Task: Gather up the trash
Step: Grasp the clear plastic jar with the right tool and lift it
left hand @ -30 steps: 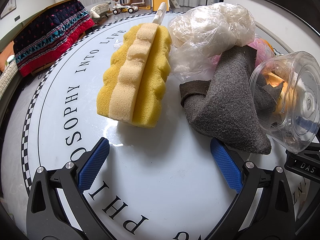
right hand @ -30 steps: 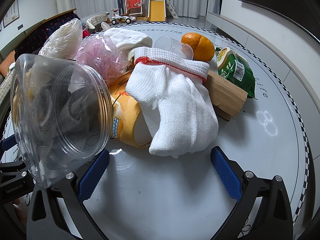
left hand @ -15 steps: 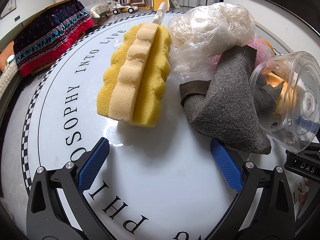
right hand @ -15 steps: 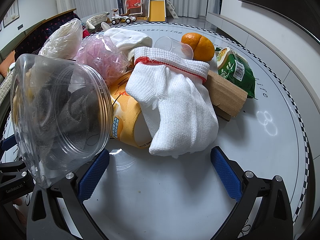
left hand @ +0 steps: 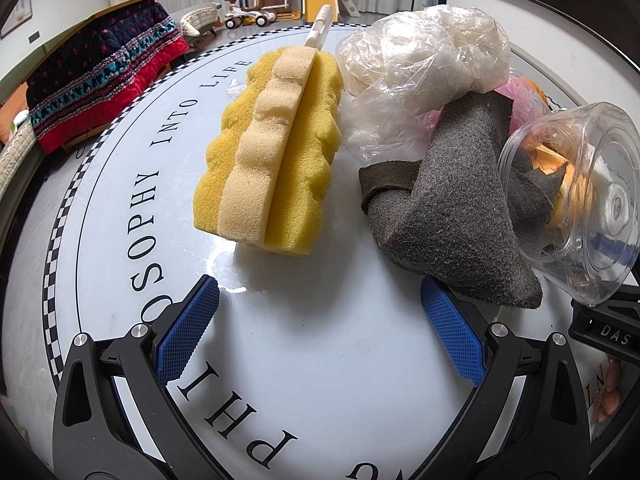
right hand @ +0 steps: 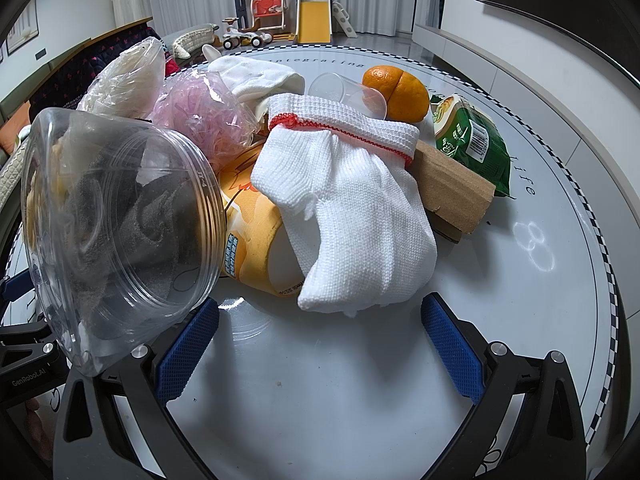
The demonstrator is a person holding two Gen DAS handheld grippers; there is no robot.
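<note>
Both tools are poised over a round white bench (left hand: 304, 344) printed with black lettering and a chequered rim, and neither holds anything. The left hand-held gripper (left hand: 316, 332) has its blue pads spread wide over bare bench near the near edge; the right hand-held gripper (right hand: 318, 344) is likewise spread and empty.

The trash lies heaped across the middle of the bench, and nothing looks collected yet. To start well, I would take the piece lying clear of the others: the yellow sponge (left hand: 272, 152), a lumpy foam block with a paler strip down its middle and a white handle (left hand: 320, 28) pointing toward the far edge. It should compress easily, so close across its narrow width and lift straight up.

Just right of it sit a crinkled clear plastic bag (left hand: 420, 56) and a coarse grey felt cloth (left hand: 452, 200), folded and limp. A clear plastic jar (right hand: 116, 232) lies on its side against the cloth; it is rigid and slick and may roll if nudged.

Before the right tool a ribbed white sock (right hand: 352, 216) with a red stitched band drapes over an orange paper cup (right hand: 248, 248) and a cardboard piece (right hand: 452, 188). Toward the far edge are a pink shredded-plastic bag (right hand: 200, 116), a clear cup (right hand: 344, 92), an orange (right hand: 396, 92) and a glossy green packet (right hand: 472, 140). Pinch the sock by a fold so that the cup beneath is not dragged along
</note>
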